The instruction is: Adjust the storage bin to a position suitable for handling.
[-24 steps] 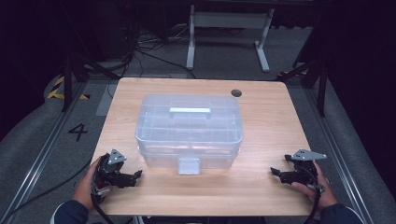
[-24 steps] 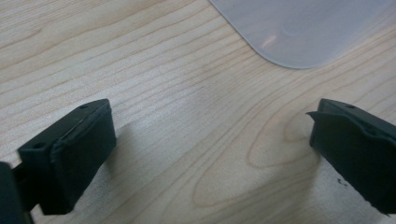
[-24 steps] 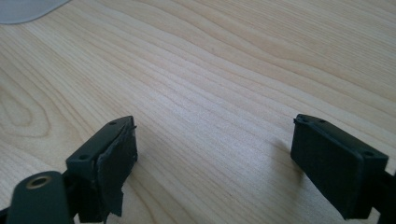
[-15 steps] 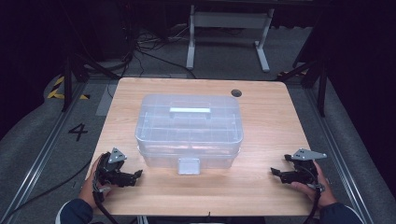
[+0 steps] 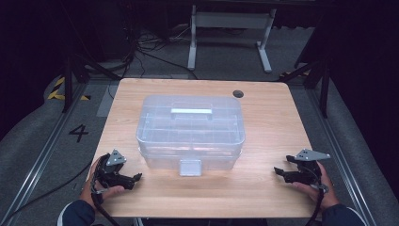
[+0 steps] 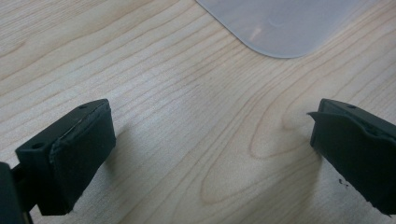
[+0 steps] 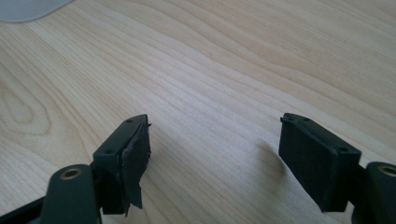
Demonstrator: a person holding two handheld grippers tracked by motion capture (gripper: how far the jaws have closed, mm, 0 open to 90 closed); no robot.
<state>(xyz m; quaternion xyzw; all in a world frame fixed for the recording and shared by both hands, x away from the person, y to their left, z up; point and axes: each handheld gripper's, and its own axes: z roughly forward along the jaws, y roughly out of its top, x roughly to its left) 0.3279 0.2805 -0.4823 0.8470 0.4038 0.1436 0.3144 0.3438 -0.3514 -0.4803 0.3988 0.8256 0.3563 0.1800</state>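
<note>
Resting on the desk (image 5: 263, 188) near me, my left claw (image 5: 134, 178) and right claw (image 5: 278, 172) both gape, empty. Beyond, centred, sits the box (image 5: 190, 129), its latch (image 5: 190, 167) facing me. Clear plastic is slick; a skewed pinch could slip off. Its contents stay too hazy to tell.

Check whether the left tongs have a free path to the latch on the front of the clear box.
Probably yes. The left tongs stand open on bare table, beside the clear box. Nothing lies between them and the latch, which faces the person's edge.
</note>
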